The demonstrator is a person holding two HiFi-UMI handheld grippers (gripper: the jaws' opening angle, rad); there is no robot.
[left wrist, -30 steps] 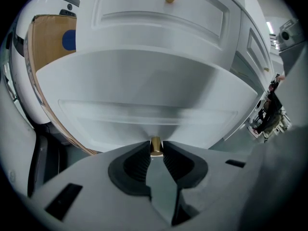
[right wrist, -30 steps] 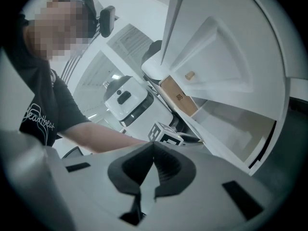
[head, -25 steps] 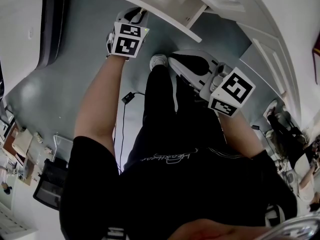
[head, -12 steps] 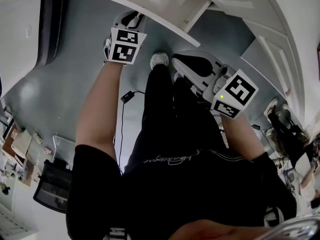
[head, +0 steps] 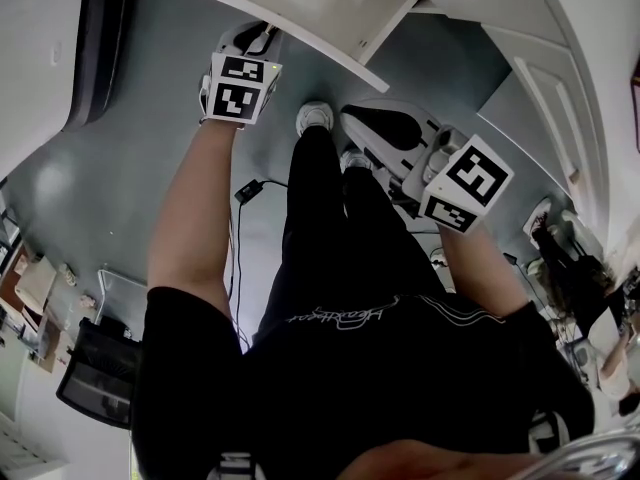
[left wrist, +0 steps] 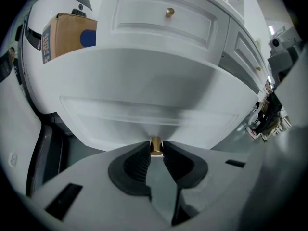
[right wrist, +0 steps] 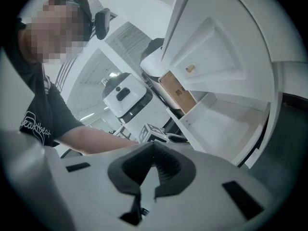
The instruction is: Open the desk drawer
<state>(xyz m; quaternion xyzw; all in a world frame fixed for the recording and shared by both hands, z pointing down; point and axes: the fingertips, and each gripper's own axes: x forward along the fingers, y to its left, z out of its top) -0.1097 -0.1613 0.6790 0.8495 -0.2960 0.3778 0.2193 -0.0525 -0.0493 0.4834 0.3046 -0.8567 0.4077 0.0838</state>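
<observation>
Small round brass knob [left wrist: 156, 146] is being clamped by the left gripper [left wrist: 156, 152].
The left arm is being held stretched towards the white wooden desk drawer [left wrist: 144, 95], which is standing pulled out beneath a closed one. The right gripper [right wrist: 154, 153] is being held back, angled down, jaws together, empty. Print on the brown cardboard box [left wrist: 67, 32] is blurred.

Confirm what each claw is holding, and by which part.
Left claw grips the white desk drawer by its small round brass knob, pinched from both sides. Right claw is shut on nothing.
</observation>
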